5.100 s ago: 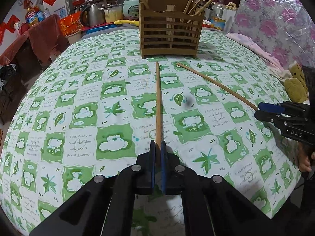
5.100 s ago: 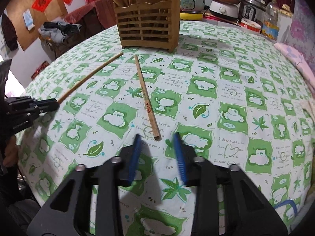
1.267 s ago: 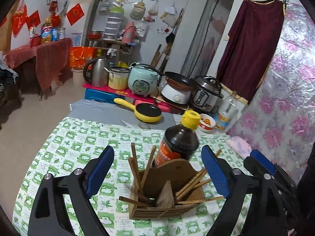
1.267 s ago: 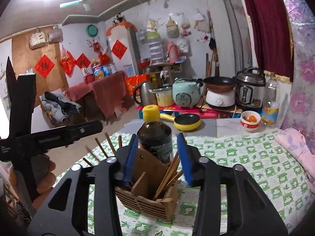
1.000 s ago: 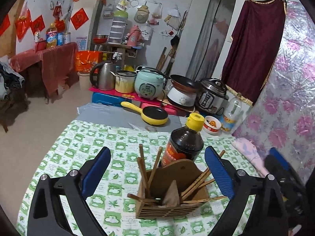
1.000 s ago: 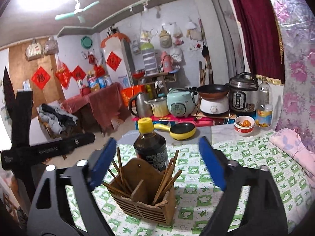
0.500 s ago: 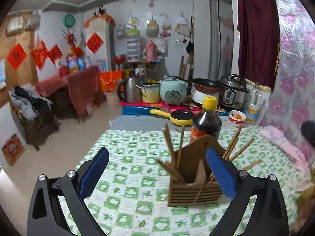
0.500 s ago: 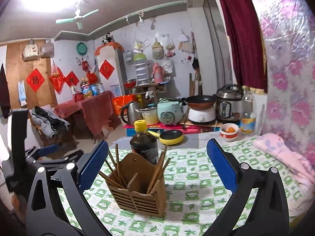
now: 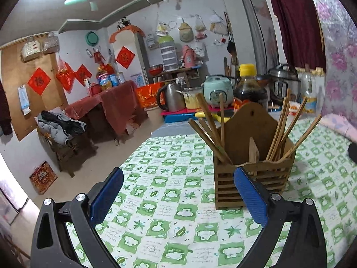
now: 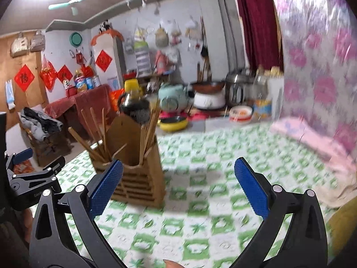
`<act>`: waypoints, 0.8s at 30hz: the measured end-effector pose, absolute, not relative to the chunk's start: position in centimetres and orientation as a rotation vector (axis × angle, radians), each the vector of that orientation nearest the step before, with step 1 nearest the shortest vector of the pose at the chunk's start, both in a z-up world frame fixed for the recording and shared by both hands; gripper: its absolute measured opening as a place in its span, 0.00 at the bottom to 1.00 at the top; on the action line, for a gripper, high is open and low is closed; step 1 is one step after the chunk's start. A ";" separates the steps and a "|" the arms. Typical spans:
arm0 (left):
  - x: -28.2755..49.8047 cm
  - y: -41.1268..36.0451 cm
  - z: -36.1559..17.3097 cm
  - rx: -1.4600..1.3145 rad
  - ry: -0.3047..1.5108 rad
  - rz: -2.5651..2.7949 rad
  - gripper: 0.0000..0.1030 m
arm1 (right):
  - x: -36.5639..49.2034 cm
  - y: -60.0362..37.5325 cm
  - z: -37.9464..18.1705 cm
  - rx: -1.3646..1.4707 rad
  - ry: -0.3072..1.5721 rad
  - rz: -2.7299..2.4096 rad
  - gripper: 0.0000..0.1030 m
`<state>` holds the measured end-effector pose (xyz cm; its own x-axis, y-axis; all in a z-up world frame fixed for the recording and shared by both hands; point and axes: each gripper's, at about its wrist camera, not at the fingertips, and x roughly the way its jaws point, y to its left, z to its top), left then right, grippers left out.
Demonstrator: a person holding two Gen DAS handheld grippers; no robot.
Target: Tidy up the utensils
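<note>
Left wrist view — both grippers, left gripper (image 9: 178,195) and right gripper (image 10: 178,188), gape empty beside the chopstick holder (image 9: 252,174).

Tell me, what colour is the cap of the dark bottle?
Yellow cap; the left wrist view shows it best.

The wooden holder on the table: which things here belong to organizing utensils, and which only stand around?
Belonging to the job:
- wooden holder
- chopsticks standing in it
- left gripper and right gripper, both open and empty

Only standing around:
- sauce bottle behind the holder
- kettle
- rice cooker
- yellow pan
</note>
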<state>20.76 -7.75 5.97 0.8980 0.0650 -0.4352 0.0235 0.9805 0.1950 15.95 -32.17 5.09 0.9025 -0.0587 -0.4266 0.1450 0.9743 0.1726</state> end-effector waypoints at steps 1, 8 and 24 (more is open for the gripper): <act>20.6 -7.6 6.1 0.187 0.449 0.018 0.94 | 15.9 -32.2 4.9 0.196 0.431 -0.132 0.94; 19.4 -7.6 5.7 0.160 0.452 -0.009 0.94 | 16.0 -30.3 4.0 0.042 0.400 -0.229 0.94; 18.8 -8.0 5.2 0.171 0.477 -0.003 0.94 | 15.9 -29.0 3.3 0.045 0.476 -0.140 0.94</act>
